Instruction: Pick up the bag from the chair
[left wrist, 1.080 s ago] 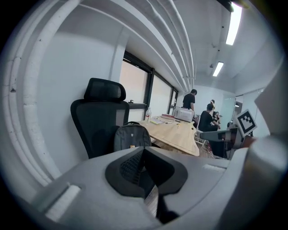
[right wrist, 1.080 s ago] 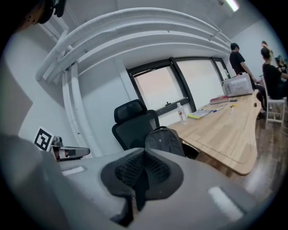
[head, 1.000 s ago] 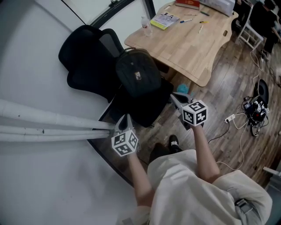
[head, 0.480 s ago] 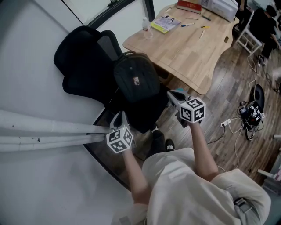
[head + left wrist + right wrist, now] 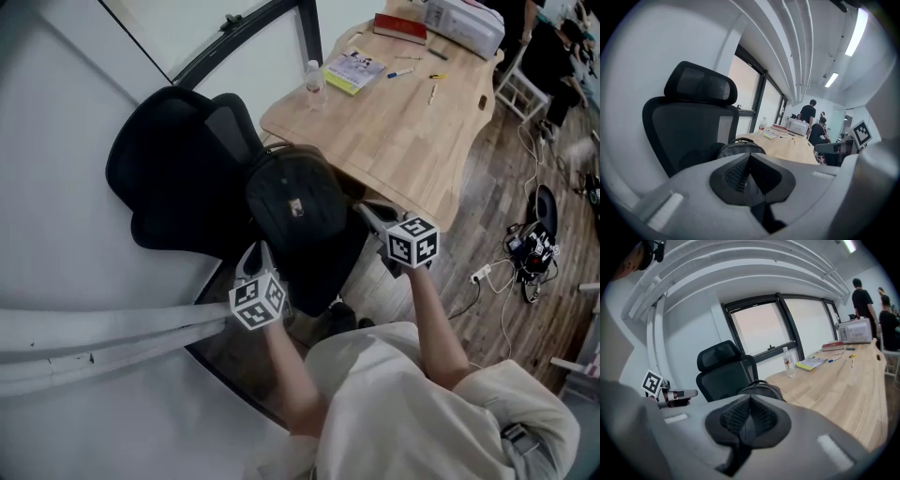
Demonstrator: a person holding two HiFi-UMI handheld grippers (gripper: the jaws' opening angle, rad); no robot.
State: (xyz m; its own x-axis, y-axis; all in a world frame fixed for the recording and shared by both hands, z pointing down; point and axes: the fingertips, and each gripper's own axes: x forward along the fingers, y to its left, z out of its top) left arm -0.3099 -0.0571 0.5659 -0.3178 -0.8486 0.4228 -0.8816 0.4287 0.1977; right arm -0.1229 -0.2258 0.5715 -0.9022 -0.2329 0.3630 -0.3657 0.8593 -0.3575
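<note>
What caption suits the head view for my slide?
Shut left gripper and right gripper poised either side of the black backpack on the office chair, beside a wooden table.

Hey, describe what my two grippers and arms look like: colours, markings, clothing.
The left gripper and the right gripper have pale grey tapering jaws lined with dark textured pads. Each carries a white cube printed with black square markers. The forearms are bare; the top is light beige.

I am looking over a wooden counter (image 5: 403, 122): a water bottle (image 5: 314, 78) is standing by its left edge, a yellow booklet (image 5: 353, 70) lying just beside it, a red book (image 5: 400, 27) and a white box (image 5: 461, 16) sitting at its far end. Tangled cables (image 5: 530, 248) are lying on the floor (image 5: 497, 192) off its right edge.
</note>
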